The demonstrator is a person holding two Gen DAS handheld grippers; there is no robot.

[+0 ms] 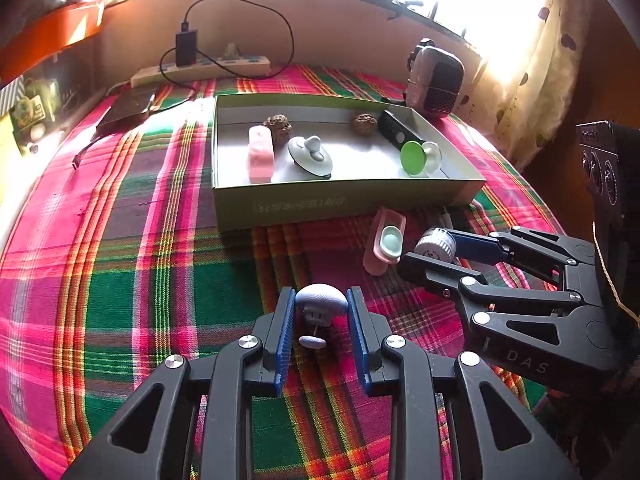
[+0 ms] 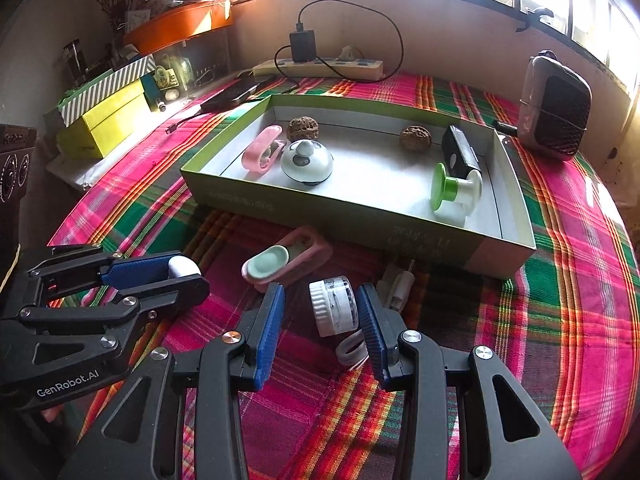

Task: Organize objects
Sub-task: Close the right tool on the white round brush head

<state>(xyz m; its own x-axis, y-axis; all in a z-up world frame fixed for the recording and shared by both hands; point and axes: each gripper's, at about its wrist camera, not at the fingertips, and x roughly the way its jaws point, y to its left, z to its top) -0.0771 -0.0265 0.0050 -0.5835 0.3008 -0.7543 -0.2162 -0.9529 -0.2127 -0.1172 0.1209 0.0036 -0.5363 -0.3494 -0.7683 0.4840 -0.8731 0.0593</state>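
My left gripper point(image 1: 321, 306) is shut on a grey mushroom-shaped plug point(image 1: 321, 300), just above the plaid cloth; it also shows in the right wrist view point(image 2: 184, 268). My right gripper point(image 2: 320, 308) straddles a small white-capped clear jar point(image 2: 334, 305) with a gap on its left side; in the left wrist view the jar point(image 1: 435, 245) sits between its fingers. A pink clip with a mint pad point(image 2: 286, 262) lies just beyond. The open green box point(image 2: 400, 236) holds a pink clip point(image 2: 262, 152), a white dome point(image 2: 306, 164), a green-and-white knob point(image 2: 452, 188), two walnuts and a black device.
A white cable and plug point(image 2: 396, 288) lie by the jar in front of the box. A power strip with charger point(image 2: 320, 66) runs along the back wall. A small heater point(image 2: 556, 108) stands back right. Yellow and striped boxes point(image 2: 108, 116) stack at the left.
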